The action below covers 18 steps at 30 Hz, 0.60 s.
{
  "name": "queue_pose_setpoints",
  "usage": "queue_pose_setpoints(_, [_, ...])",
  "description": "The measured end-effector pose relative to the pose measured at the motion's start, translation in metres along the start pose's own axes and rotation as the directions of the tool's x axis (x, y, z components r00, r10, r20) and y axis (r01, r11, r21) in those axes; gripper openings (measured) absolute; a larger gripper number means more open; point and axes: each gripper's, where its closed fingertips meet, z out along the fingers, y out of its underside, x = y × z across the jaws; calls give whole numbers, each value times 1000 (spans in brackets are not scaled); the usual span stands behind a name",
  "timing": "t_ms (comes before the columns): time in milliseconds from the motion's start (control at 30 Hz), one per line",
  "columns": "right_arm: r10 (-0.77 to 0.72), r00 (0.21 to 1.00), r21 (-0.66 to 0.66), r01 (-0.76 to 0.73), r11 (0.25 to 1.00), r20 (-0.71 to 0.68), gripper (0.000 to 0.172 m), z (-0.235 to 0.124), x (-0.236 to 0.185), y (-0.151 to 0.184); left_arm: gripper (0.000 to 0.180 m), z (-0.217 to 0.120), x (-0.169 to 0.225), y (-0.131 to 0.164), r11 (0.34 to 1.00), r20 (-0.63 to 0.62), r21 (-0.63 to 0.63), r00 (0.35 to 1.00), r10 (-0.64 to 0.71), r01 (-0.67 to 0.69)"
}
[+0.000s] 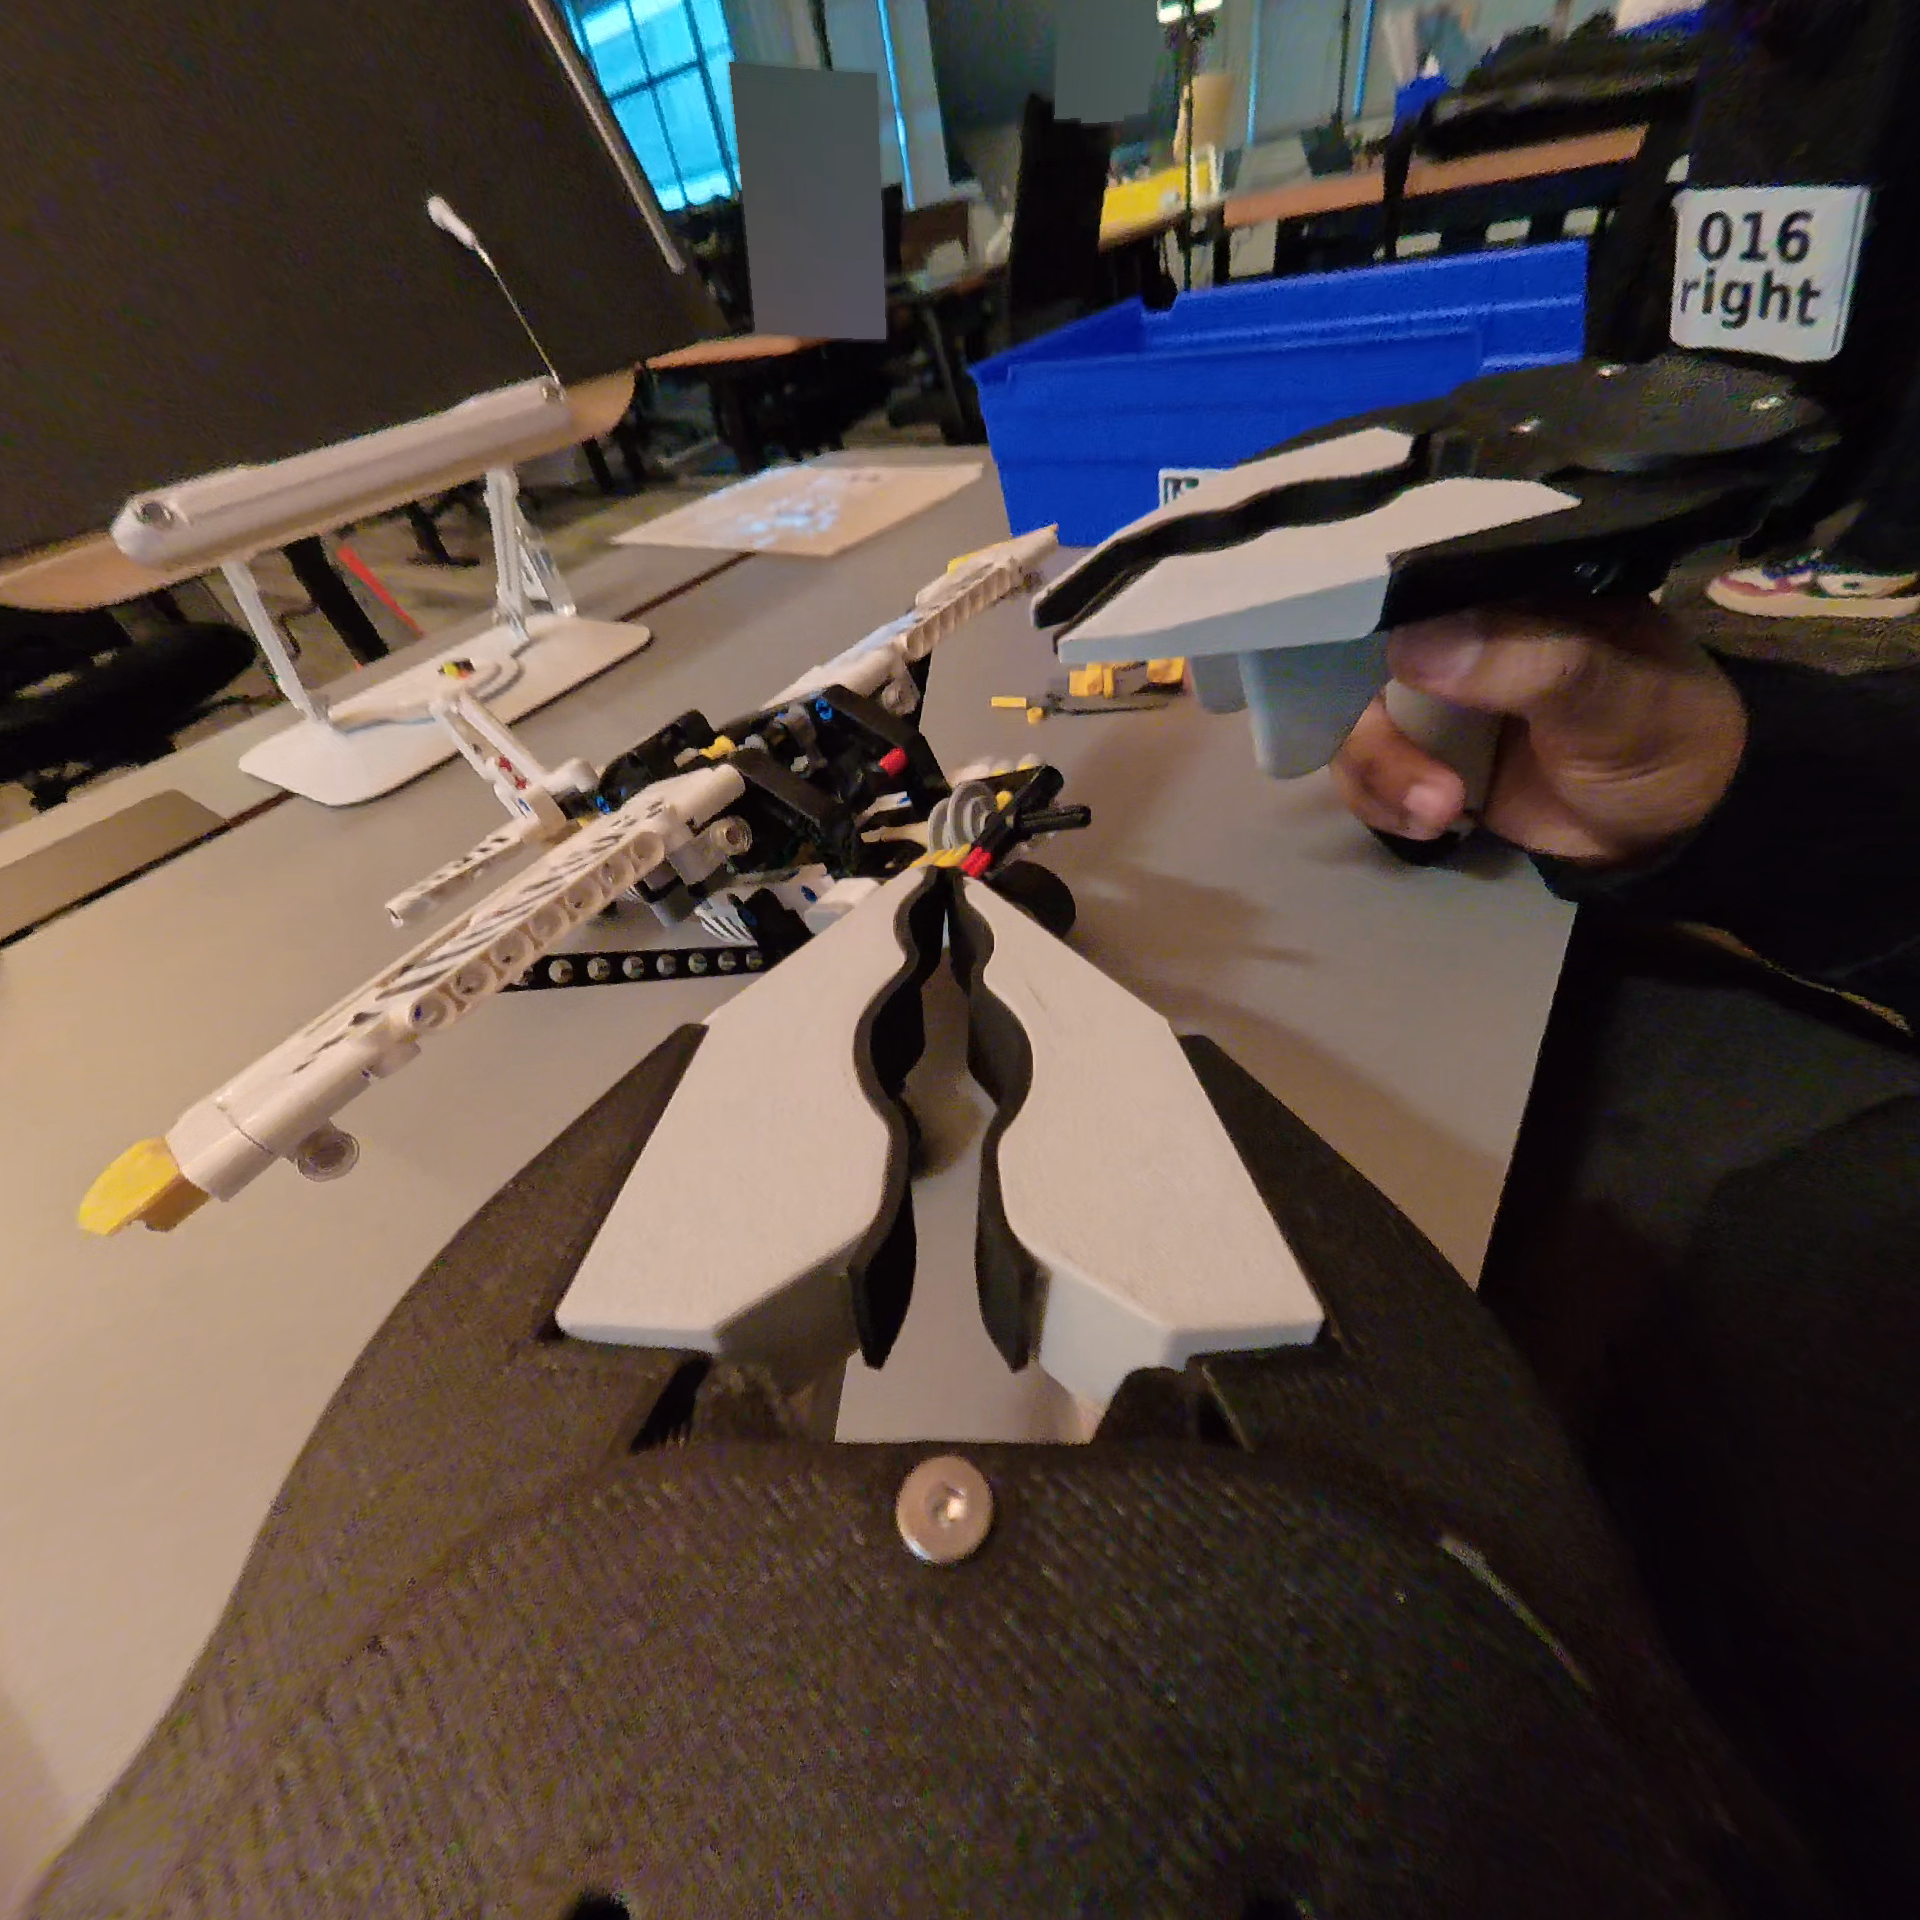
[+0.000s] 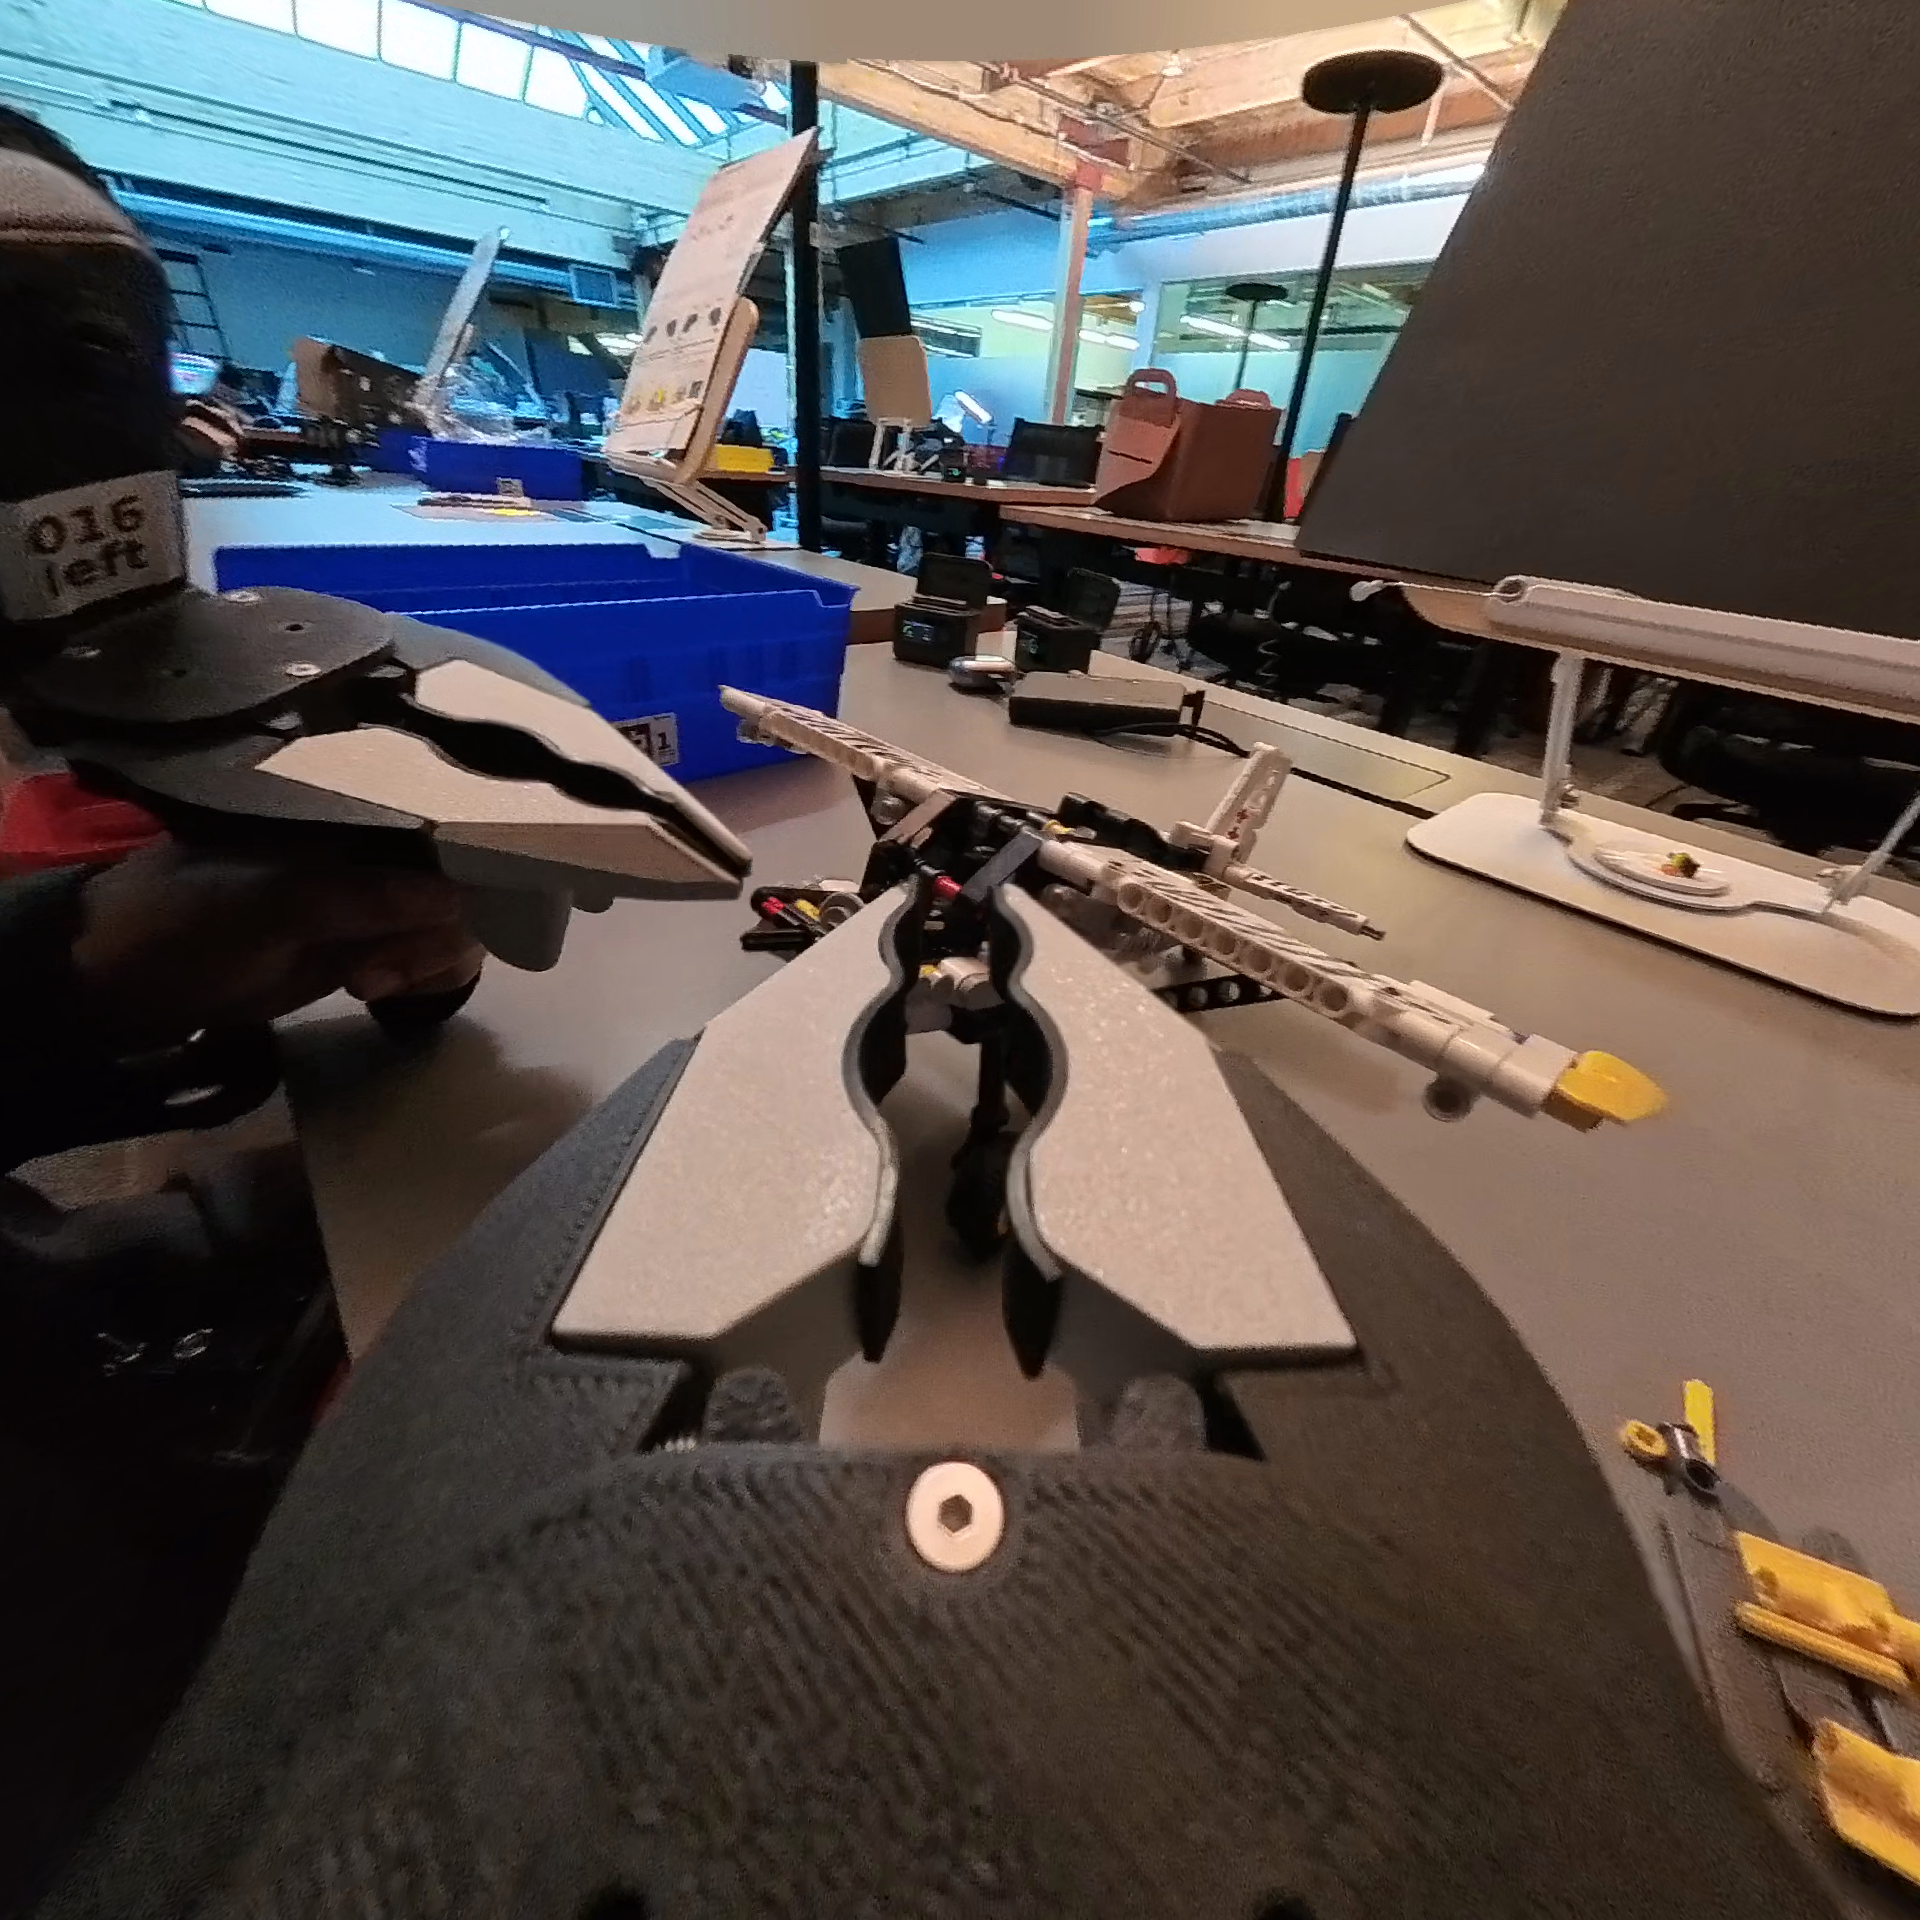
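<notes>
A white and black brick-built plane model with yellow wing tips stands on the grey table; it also shows in the right wrist view. My left gripper is shut, its pads together with nothing between them, as the right wrist view also shows. It hovers just by a small black, red and yellow part next to the model's body. My right gripper is in the air above the model's black wheel strut. Its tips stand a narrow gap apart and hold nothing; it also shows in the left wrist view.
A blue bin stands behind the model. A white desk lamp stands on the far side. Loose yellow and black parts lie near the right gripper. Black boxes and a charger sit farther back, and a printed sheet lies flat. The grippers' ends are close to 7 cm from one another.
</notes>
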Motion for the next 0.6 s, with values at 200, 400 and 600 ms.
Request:
queue_pose_setpoints(200, [20,996,-83,-12,996,91,0,2,-9,11,0,1,1,5,996,-49,-40,995,-88,86])
queue_pose_setpoints(400, [-28,995,-151,43,988,96,0,7,-15,21,0,3,1,7,995,-44,-61,995,-87,84])
queue_pose_setpoints(600, [-40,996,-168,54,984,86,0,9,-15,23,0,5,4,7,995,-53,-64,995,-83,79])
